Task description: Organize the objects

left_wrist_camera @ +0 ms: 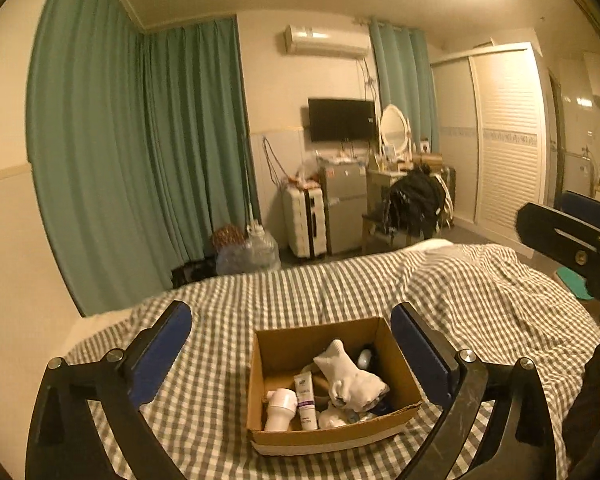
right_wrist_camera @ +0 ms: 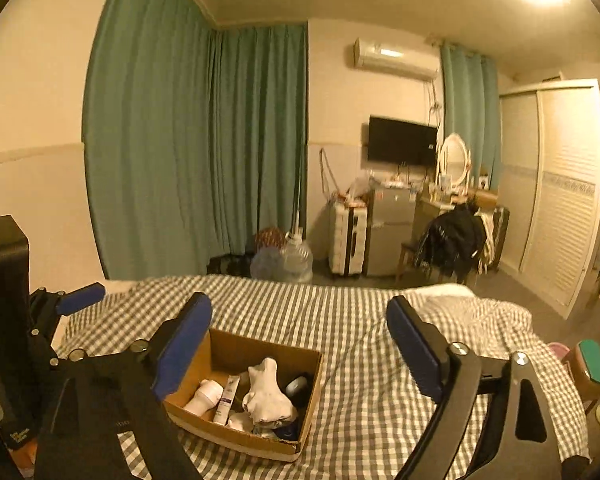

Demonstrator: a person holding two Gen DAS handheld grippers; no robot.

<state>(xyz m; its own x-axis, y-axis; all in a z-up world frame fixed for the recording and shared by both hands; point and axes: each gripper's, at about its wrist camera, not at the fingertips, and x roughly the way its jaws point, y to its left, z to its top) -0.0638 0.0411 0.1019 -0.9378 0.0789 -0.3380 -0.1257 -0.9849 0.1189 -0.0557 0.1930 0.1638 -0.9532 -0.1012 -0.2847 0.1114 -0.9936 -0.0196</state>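
Blue-padded jaws of the left gripper (left_wrist_camera: 290,354) frame the near view, spread wide with nothing between the pads. Just beyond and below them sits the cardboard box (left_wrist_camera: 396,354) on the checked bedspread (left_wrist_camera: 228,292), almost centred between the 2 fingers, its long axis running near to far. Inside lie a white sock (left_wrist_camera: 350,376), a tube (left_wrist_camera: 305,400) standing on its cap end, a white roll-on bottle (left_wrist_camera: 280,408) and a darker item at the far right corner that is too dim to name.

From the right wrist view, the right gripper (right_wrist_camera: 300,346) is equally wide and empty, but the box (right_wrist_camera: 256,346) lies to its left, half behind the left finger. Over there the left gripper (right_wrist_camera: 82,296) shows at the far left edge.

No loose object shows on the bedspread, so the sorting looks close to finished. Should the box need shifting, the left hand is better lined up; the right would have to swing left first.
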